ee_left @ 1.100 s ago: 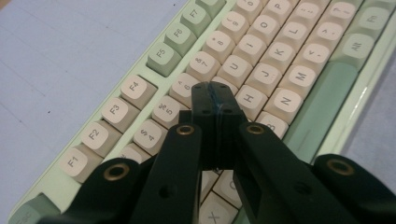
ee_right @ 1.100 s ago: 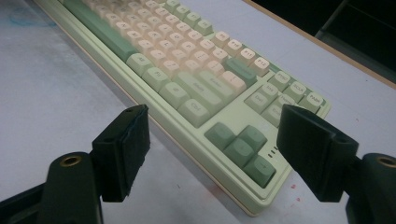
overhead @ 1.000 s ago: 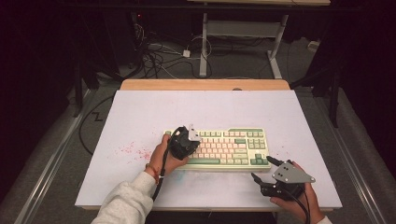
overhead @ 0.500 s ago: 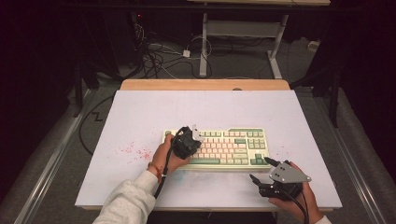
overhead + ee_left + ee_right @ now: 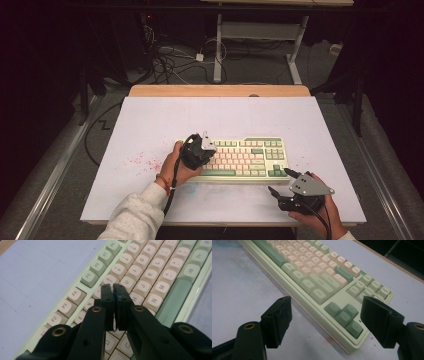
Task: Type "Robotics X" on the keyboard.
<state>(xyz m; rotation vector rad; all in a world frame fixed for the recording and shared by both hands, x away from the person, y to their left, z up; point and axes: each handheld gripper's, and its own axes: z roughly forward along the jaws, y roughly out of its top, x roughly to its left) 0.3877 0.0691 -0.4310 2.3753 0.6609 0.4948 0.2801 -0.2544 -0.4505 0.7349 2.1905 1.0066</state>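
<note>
Left tool shifted slightly over one keyboard, two tools.

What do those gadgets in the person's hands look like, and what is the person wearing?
Each hand-held gripper is black with two padded jaws and brass-coloured rivets. The right hand-held gripper carries a grey three-cornered plate; black cables trail from both. The left hand-held gripper sits above a pale sleeve and a reddish wristband.
</note>
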